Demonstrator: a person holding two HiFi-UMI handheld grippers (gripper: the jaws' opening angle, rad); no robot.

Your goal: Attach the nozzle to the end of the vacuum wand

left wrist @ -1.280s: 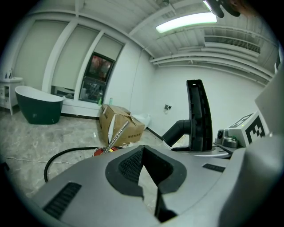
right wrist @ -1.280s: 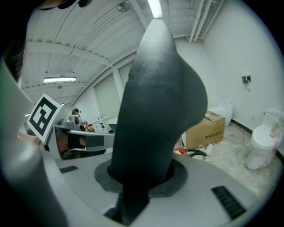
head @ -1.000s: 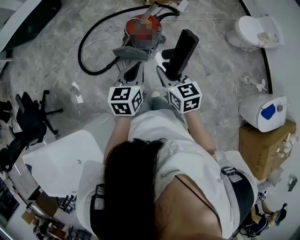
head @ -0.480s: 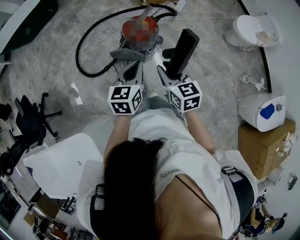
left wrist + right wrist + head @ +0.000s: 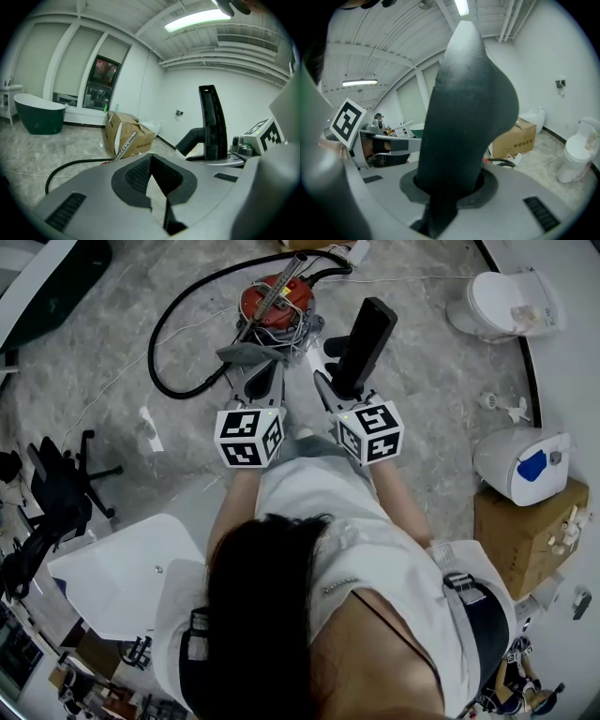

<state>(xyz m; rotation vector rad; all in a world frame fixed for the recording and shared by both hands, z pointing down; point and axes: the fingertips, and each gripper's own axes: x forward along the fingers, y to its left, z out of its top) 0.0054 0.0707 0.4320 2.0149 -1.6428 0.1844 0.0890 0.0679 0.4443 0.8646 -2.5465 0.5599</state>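
Presently: nozzle point(image 5: 366, 345), black, clamped at base in right gripper point(image 5: 333, 371); long axis slanting up and far-right. Left gripper point(image 5: 253, 357) pinched closed, empty. Wand point(image 5: 279, 285) slanting over vacuum point(image 5: 272, 304), just beyond. Open floor point(image 5: 422, 381) right; hose point(image 5: 173, 324) looping far left.

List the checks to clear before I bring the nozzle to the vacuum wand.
1. Nozzle gripped: ok. The right gripper is shut on its lower end, and the nozzle stands upright.
2. Left gripper free: ok. It is shut, with nothing between its fingers.
3. Wand located: ok. The metal tube lies across the red vacuum canister on the floor ahead.
4. Wand steadied: not ok. Neither gripper holds it.
5. Wand's open end facing the nozzle: cannot tell.
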